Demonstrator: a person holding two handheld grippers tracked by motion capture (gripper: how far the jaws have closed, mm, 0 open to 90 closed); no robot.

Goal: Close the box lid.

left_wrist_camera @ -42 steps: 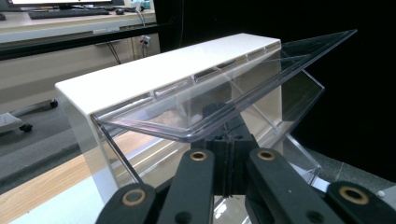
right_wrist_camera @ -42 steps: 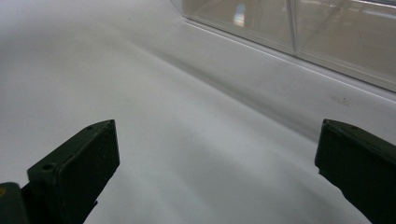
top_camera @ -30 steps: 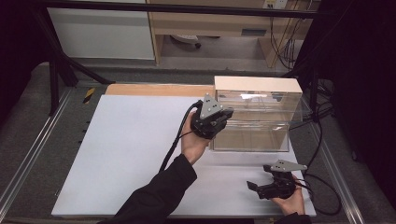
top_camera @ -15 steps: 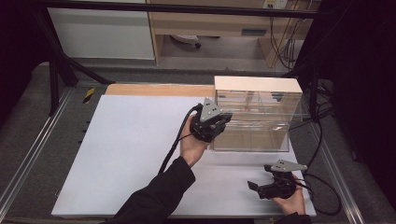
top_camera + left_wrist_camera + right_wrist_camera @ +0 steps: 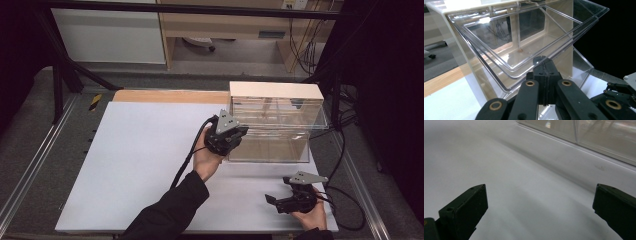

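A clear plastic drawer cabinet point(image 5: 274, 90) with a cream top stands at the back right of the white table top point(image 5: 140, 160). My left gripper point(image 5: 238, 135) is at the cabinet's front left corner. In the left gripper view it point(image 5: 544, 63) is shut on the front rim of a clear drawer point(image 5: 524, 53), which sticks out of the cabinet and looks empty. My right gripper point(image 5: 278, 190) is held low over the table near the front right, in front of the cabinet. It point(image 5: 540, 202) is open with bare white surface between its fingers.
A wooden strip point(image 5: 170, 96) runs along the table's back edge. Metal rails point(image 5: 30, 165) flank the table, and black cables point(image 5: 345, 200) trail at the right. A shelf unit and a chair base stand beyond the table.
My left gripper has drawn back a little toward the person, still at the cabinet's front. The right gripper has barely moved.
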